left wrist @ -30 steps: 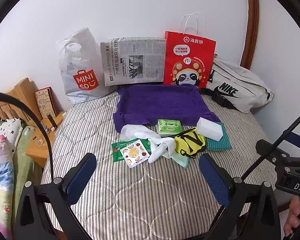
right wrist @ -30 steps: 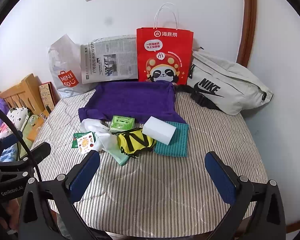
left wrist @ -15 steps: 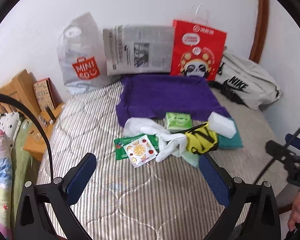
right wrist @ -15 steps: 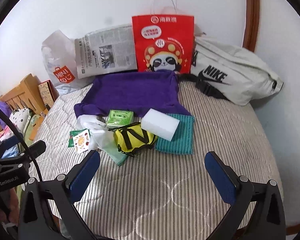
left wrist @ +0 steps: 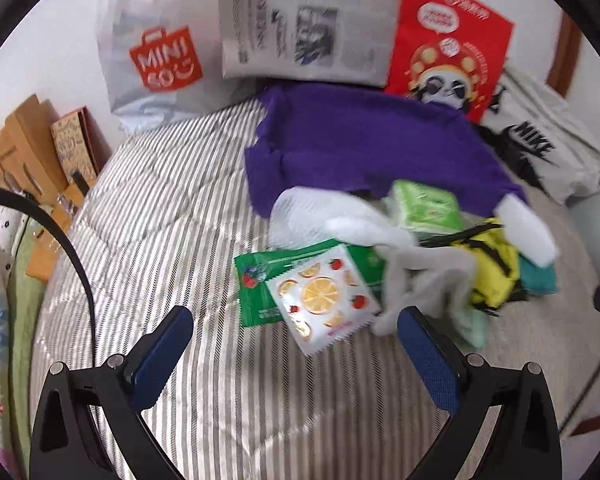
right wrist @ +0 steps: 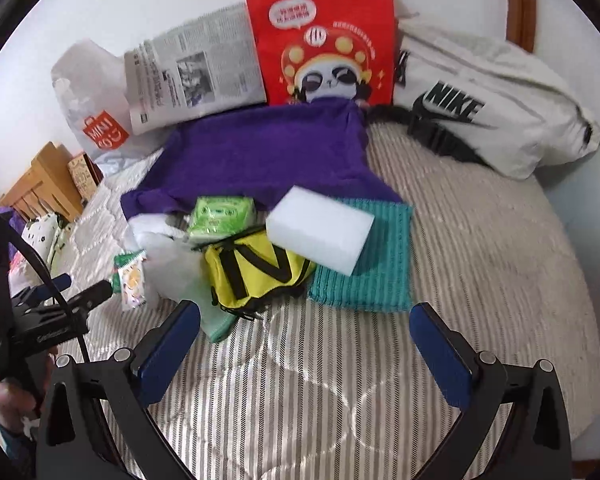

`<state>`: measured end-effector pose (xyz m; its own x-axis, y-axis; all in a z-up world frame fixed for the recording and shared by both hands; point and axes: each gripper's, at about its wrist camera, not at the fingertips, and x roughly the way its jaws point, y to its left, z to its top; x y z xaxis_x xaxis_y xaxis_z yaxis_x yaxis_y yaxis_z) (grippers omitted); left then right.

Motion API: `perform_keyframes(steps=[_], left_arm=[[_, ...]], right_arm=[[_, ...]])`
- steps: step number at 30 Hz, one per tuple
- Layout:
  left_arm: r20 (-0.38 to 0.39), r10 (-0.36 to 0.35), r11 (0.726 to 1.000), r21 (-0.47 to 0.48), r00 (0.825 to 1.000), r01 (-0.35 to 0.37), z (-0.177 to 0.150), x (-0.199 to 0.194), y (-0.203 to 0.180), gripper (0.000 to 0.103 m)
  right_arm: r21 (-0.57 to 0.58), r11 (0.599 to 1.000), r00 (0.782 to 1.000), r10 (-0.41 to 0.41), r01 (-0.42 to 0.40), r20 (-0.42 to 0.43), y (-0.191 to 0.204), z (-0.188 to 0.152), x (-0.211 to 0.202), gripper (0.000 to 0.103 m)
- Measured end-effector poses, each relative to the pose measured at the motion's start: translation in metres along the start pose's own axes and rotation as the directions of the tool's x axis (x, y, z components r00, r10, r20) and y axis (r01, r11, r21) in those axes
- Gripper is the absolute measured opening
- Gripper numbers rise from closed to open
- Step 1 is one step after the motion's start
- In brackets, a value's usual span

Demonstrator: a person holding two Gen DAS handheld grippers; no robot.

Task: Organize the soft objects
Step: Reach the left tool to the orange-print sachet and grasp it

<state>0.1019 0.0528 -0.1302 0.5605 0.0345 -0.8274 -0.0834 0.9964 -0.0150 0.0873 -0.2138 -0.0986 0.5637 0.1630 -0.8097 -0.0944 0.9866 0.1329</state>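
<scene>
Soft things heaped on your striped bed point(right wrist: 480, 240), both grippers empty

Your left gripper point(left wrist: 296, 344) and right gripper point(right wrist: 306, 338) hover wide open, holding nothing. The white sponge point(right wrist: 320, 232) rests on the teal cloth point(right wrist: 380, 276), touching the yellow pouch point(right wrist: 256, 268). Behind stand a "MINISO" bag point(left wrist: 156, 48) and a "NIKE" bag point(right wrist: 480, 108)

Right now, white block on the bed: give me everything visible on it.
The white block is a plain rectangular slab, matte and foam-like, unmarked and apparently undeformed. It lies flat, angled, its right part resting on the teal ribbed cloth, its lower-left edge overlapping the yellow pouch. The purple towel lies just behind. No gripper touches it.
</scene>
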Motion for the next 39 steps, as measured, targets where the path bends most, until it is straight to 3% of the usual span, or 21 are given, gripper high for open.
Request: perform_keyframes(steps=[8,13,17,23,27,31,39], left_arm=[[-0.081,0.0,0.999,-0.037,0.997,-0.003,0.004,0.045,-0.007,0.101],[-0.125,0.052,0.995,-0.073,0.991,-0.062,0.011,0.068,-0.012,0.102],[-0.115,0.084,0.993,-0.077,0.99,-0.093,0.008,0.069,-0.007,0.103],[-0.15,0.171,0.98,-0.079,0.974,-0.184,-0.004,0.053,0.011,0.101],[-0.173,0.158,0.981,-0.085,0.972,-0.174,-0.021,0.041,0.018,0.101],[-0.176,0.096,0.99,-0.087,0.98,-0.113,-0.034,0.034,0.018,0.102],[-0.14,0.121,0.981,-0.132,0.983,-0.139,-0.03,0.04,0.018,0.102]], right_arm=[[-0.034,0.999,0.997,-0.01,0.008,-0.072,0.002,-0.001,0.038,0.103],[-0.027,0.999,0.995,0.026,-0.029,-0.097,-0.001,-0.001,0.052,0.103],[-0.023,0.997,0.991,0.068,-0.071,-0.115,-0.005,-0.003,0.059,0.103],[-0.027,0.991,0.984,0.123,-0.128,-0.132,-0.008,-0.002,0.067,0.103],[-0.057,0.986,0.98,0.146,-0.155,-0.132,-0.007,-0.001,0.067,0.103],[-0.068,0.98,0.976,0.175,-0.185,-0.129,-0.008,0.001,0.066,0.103],[-0.07,0.977,0.972,0.191,-0.201,-0.135,-0.012,0.004,0.065,0.103]])
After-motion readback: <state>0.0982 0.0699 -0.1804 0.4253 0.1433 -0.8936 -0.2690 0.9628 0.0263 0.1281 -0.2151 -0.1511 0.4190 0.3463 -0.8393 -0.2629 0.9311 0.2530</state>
